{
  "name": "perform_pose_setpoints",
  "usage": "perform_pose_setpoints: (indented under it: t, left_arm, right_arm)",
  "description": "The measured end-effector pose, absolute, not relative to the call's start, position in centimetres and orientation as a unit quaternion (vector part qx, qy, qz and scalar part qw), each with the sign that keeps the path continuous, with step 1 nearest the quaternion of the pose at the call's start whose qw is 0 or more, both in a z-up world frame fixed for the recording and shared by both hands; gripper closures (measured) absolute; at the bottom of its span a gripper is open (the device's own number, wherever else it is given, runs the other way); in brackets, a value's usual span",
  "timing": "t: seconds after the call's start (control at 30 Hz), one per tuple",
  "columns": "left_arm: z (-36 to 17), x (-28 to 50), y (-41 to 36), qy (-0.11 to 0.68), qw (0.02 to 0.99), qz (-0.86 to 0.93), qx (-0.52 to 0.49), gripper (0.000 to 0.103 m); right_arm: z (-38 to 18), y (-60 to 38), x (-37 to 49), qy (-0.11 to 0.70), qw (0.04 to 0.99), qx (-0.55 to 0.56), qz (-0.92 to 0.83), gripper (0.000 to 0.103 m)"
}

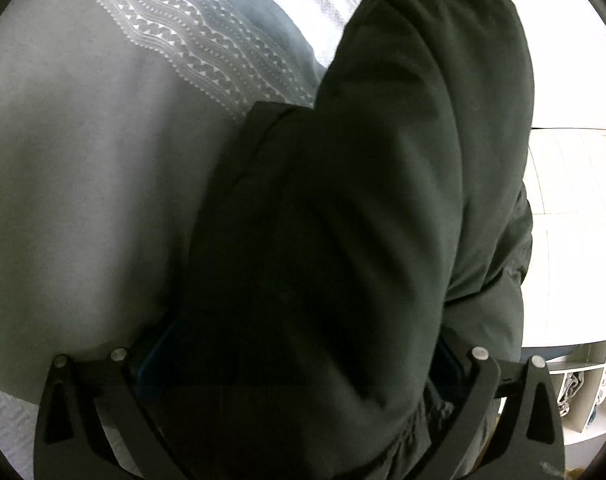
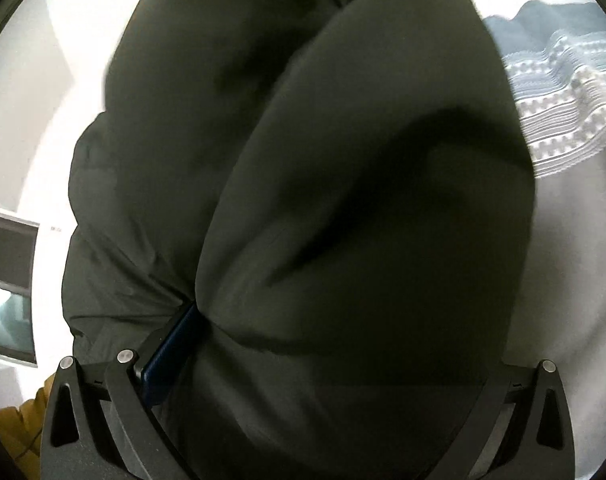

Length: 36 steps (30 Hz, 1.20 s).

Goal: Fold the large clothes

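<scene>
A large dark green padded garment (image 1: 363, 200) fills most of the left wrist view and hangs over the bed. My left gripper (image 1: 303, 360) has thick folds of it bunched between its blue-padded fingers; the fingertips are hidden by cloth. In the right wrist view the same garment (image 2: 323, 200) bulges up from my right gripper (image 2: 303, 352), which is clamped on it. One blue finger pad (image 2: 171, 352) shows at the left, pressed into the fabric; the other is buried.
A grey bedspread (image 1: 83, 180) with white and blue patterned bands (image 1: 207, 40) lies under the garment and also shows in the right wrist view (image 2: 563, 92). A white tiled floor (image 1: 571, 200) and a white shelf unit (image 1: 583, 392) lie to the right. A mustard cloth (image 2: 19, 420) is at lower left.
</scene>
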<state>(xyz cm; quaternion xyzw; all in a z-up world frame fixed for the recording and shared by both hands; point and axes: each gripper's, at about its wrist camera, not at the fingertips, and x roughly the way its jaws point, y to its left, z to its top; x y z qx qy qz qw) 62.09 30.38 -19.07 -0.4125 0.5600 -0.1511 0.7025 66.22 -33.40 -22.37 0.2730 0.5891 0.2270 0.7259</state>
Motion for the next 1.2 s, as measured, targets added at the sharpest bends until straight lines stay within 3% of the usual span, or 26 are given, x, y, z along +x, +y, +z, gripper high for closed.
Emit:
perform_pose_setpoints:
  t: [0.33,0.4,0.43,0.5,0.57,0.67,0.73,0.87,1.2]
  left_arm:
    - [-19.0,61.1,28.3,0.536,0.706,-0.16,-0.435,0.002]
    - [-18.9,60.9,27.7,0.534,0.703,-0.165,-0.44,0.018]
    - [-18.8,60.8,27.3,0.531,0.7,-0.173,-0.445,0.023]
    - [-18.4,60.6,26.7,0.528,0.703,-0.177,-0.442,0.046]
    - [-17.8,60.4,26.1,0.524,0.71,-0.173,-0.438,0.059]
    - [-16.5,60.1,25.1,0.523,0.721,-0.159,-0.425,0.072]
    - [-15.2,59.8,24.4,0.522,0.73,-0.154,-0.414,0.078]
    - [-11.9,58.7,23.7,0.499,0.745,-0.173,-0.407,0.082]
    - [-4.9,54.7,24.8,0.447,0.767,-0.217,-0.406,0.084]
  right_arm:
    - [-23.7,-32.9,65.9,0.564,0.732,0.303,0.234,0.0]
    - [-23.9,-33.2,64.7,0.566,0.733,0.296,0.233,0.001]
    - [-23.9,-33.1,64.5,0.566,0.733,0.298,0.232,0.007]
    - [-23.9,-33.7,63.9,0.561,0.728,0.312,0.24,0.026]
    - [-23.3,-33.6,63.6,0.557,0.727,0.317,0.247,0.05]
    - [-22.2,-32.7,63.3,0.556,0.734,0.3,0.251,0.069]
    - [-21.2,-32.0,63.0,0.554,0.743,0.28,0.249,0.077]
    - [-18.6,-30.8,61.9,0.545,0.765,0.244,0.242,0.084]
    - [-10.5,-28.4,58.4,0.499,0.795,0.209,0.275,0.087]
